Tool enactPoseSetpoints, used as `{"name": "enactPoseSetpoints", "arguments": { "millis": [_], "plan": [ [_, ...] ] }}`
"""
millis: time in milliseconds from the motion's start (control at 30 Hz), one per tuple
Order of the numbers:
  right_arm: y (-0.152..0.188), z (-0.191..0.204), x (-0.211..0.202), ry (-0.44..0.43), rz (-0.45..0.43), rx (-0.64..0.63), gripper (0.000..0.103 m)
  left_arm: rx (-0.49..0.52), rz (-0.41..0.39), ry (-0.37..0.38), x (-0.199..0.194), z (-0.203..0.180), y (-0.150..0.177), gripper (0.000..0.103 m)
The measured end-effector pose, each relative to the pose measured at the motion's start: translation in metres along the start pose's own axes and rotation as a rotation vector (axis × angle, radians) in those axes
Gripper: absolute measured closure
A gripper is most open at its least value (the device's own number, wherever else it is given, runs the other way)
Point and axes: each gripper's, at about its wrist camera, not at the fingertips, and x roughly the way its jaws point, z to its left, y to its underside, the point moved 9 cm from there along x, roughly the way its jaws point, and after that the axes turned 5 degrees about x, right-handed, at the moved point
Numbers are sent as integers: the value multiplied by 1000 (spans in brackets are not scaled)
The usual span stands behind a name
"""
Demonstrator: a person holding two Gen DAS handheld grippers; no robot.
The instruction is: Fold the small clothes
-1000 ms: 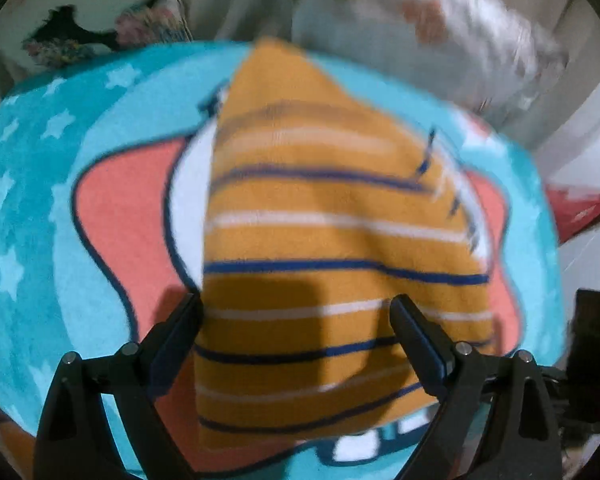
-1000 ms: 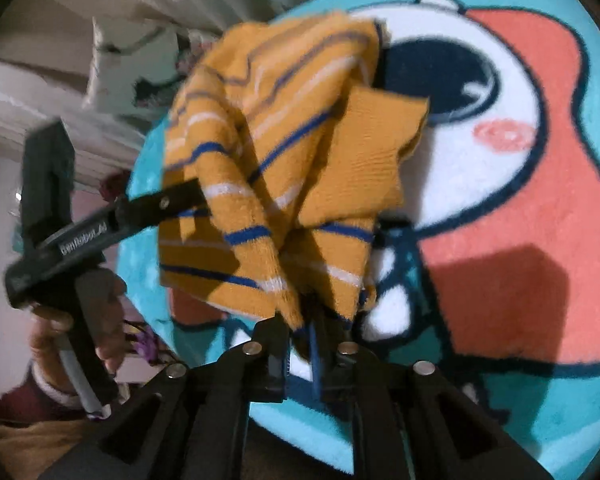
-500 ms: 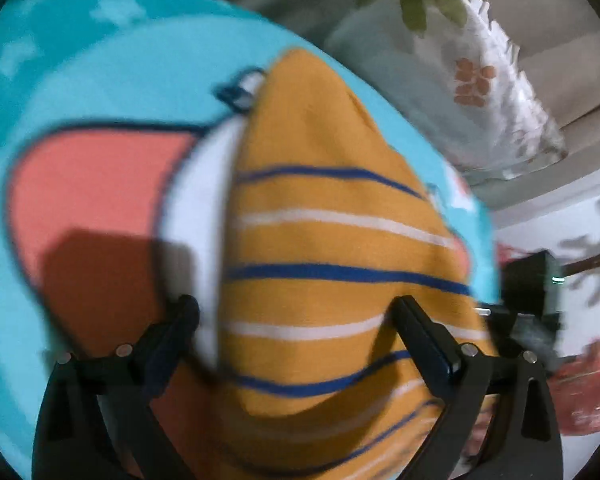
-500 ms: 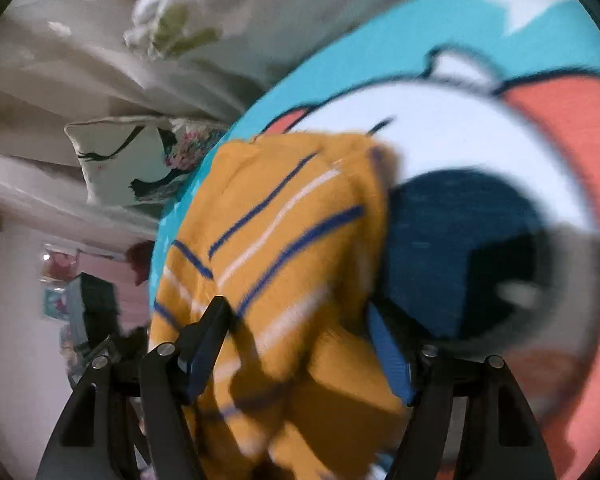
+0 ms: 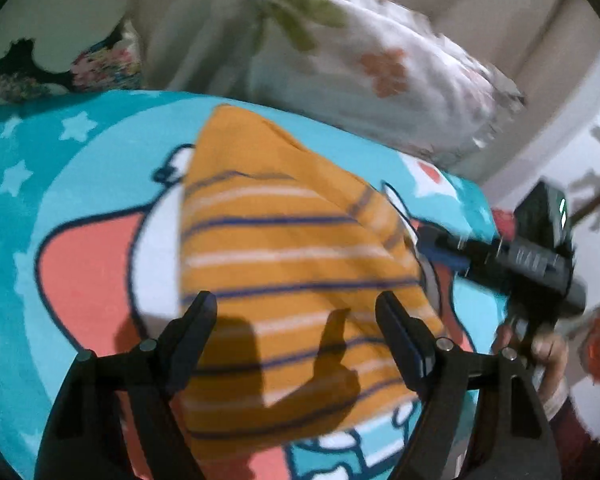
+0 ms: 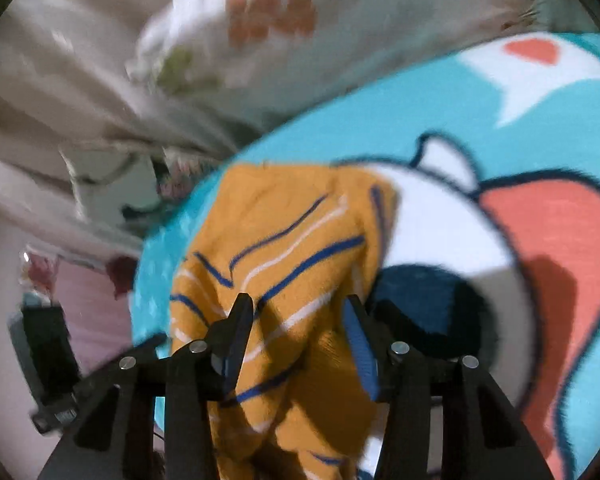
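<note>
A turquoise cartoon blanket (image 5: 80, 168) covers the bed, with a floral pillow (image 5: 380, 64) beyond it. On the blanket lies the orange striped garment (image 5: 284, 264), folded over and rumpled. The left hand-held gripper (image 5: 296, 312) hangs above it, fingers spread wide, gripping nothing. The right hand-held gripper (image 6: 300, 312) is parted too, straddling the cloth's bunched edge without pinching it.
</note>
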Motion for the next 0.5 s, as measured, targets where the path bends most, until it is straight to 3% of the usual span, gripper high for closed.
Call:
{"name": "enactPoseSetpoints", "arguments": {
  "millis": [67,133,267,333,367,467,500],
  "plan": [
    [-5,1,-20,6,-42,-31,51,48,29,-19,14,-9,12,23],
    [-6,15,-23,17,-44,-95,51,106,46,-86,25,-9,25,23],
    [3,32,8,94,19,-215,51,230,28,-186,25,-15,35,22],
    [12,35,37,165,71,-289,62,232,24,-196,25,-13,36,21],
    [15,33,44,207,86,-330,74,223,22,-191,24,-11,34,20],
    [0,35,35,291,57,-399,94,209,19,-180,22,-7,35,20],
    [-9,33,31,327,31,-397,96,210,18,-182,21,-9,36,20]
  ]
}}
